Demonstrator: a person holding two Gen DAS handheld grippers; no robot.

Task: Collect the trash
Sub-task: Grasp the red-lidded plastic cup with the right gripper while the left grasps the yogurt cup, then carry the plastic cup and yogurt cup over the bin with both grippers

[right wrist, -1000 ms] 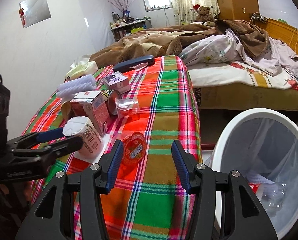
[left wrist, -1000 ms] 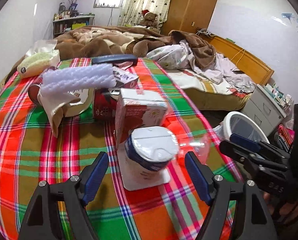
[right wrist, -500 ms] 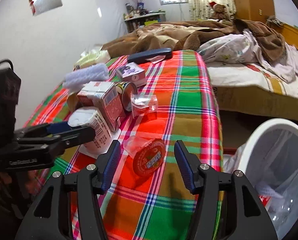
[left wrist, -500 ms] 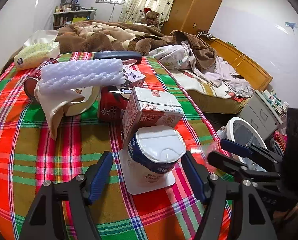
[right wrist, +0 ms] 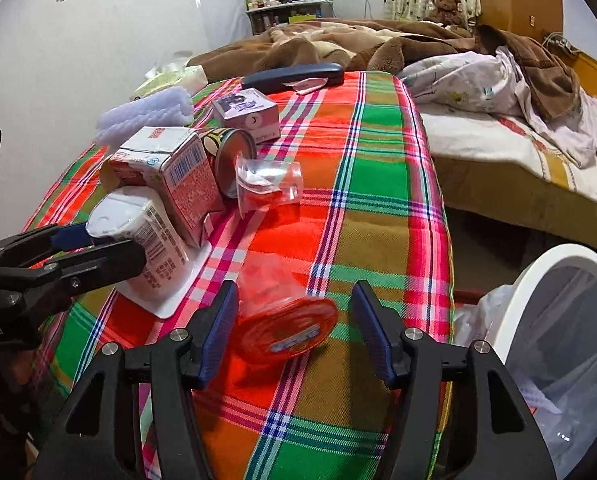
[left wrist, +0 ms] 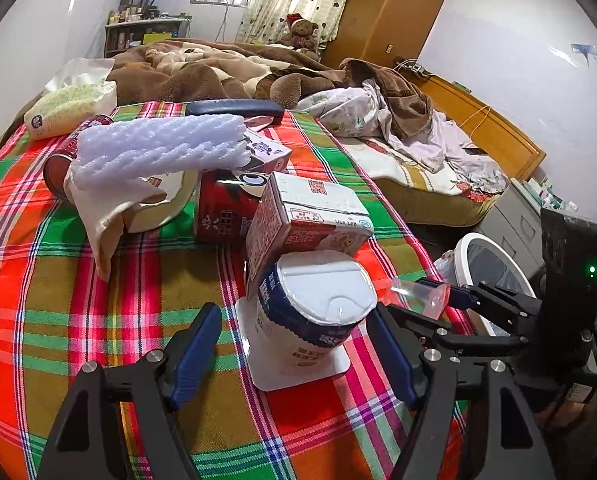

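White bin (right wrist: 538,304) holds clear wrappers; both the left gripper (left wrist: 294,344) and the right gripper (right wrist: 294,334) gape, the left around a yogurt cup (left wrist: 318,312), the right, just narrowing, around a jelly cup (right wrist: 286,332); labels unreadable.

Black gripper (left wrist: 294,354), blue pads (left wrist: 194,350)

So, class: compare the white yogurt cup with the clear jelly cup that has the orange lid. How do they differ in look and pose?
The yogurt cup is opaque white with printed text; the jelly cup has clear walls and an orange lid. The yogurt cup stands on its wide flange, while the jelly cup lies on its side. The yogurt cup sits between the left gripper's fingers, the jelly cup between the right gripper's. Both rest on the plaid cloth, ungripped.
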